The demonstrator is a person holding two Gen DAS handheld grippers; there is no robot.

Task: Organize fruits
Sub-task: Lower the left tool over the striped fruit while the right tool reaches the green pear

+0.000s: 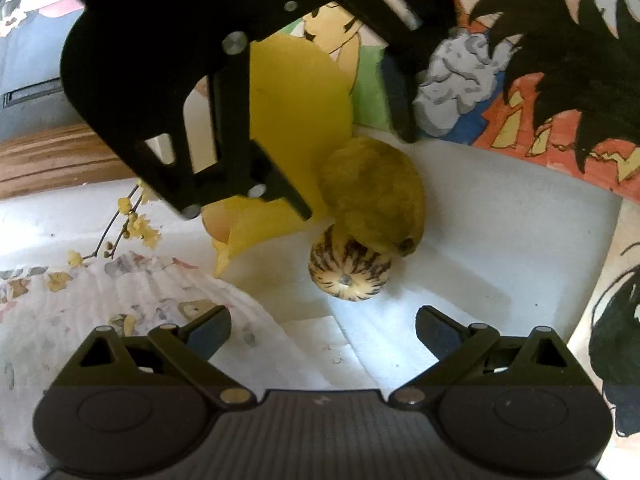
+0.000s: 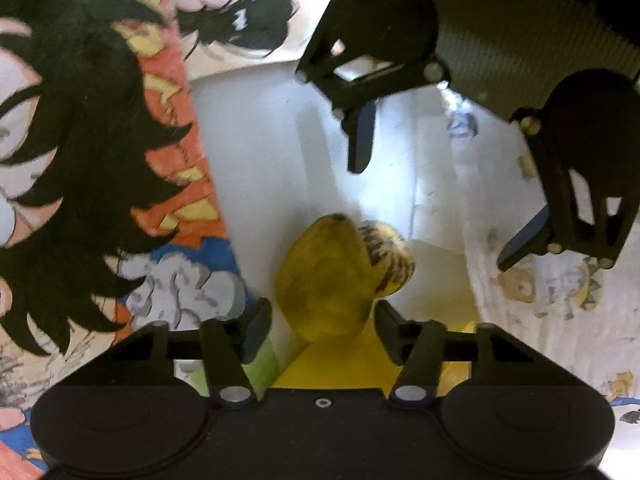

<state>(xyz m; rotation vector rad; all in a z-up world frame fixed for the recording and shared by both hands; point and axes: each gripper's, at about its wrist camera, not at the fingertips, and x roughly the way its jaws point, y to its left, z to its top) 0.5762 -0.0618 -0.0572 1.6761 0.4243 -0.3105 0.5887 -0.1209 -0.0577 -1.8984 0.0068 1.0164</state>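
Note:
A yellow-green bumpy fruit (image 1: pixel 374 192) lies in a white box (image 1: pixel 500 216), leaning on a small striped melon (image 1: pixel 349 274). My left gripper (image 1: pixel 323 334) is open and empty, a little short of the striped melon. My right gripper (image 2: pixel 323 330) is open, its fingers either side of the near end of the yellow-green fruit (image 2: pixel 326 280), with gaps showing. The striped melon (image 2: pixel 386 258) sits just beyond that fruit. The right gripper also shows from the left wrist view (image 1: pixel 352 176), above the fruit. The left gripper shows in the right wrist view (image 2: pixel 432 216), open.
A yellow sheet (image 1: pixel 296 120) lies behind the fruits, with an orange-coloured fruit (image 1: pixel 216 226) partly under it. The box walls carry cartoon prints (image 1: pixel 540 92). A floral white cloth (image 1: pixel 100 312) lies at the left. A wooden edge (image 1: pixel 52 156) is at the far left.

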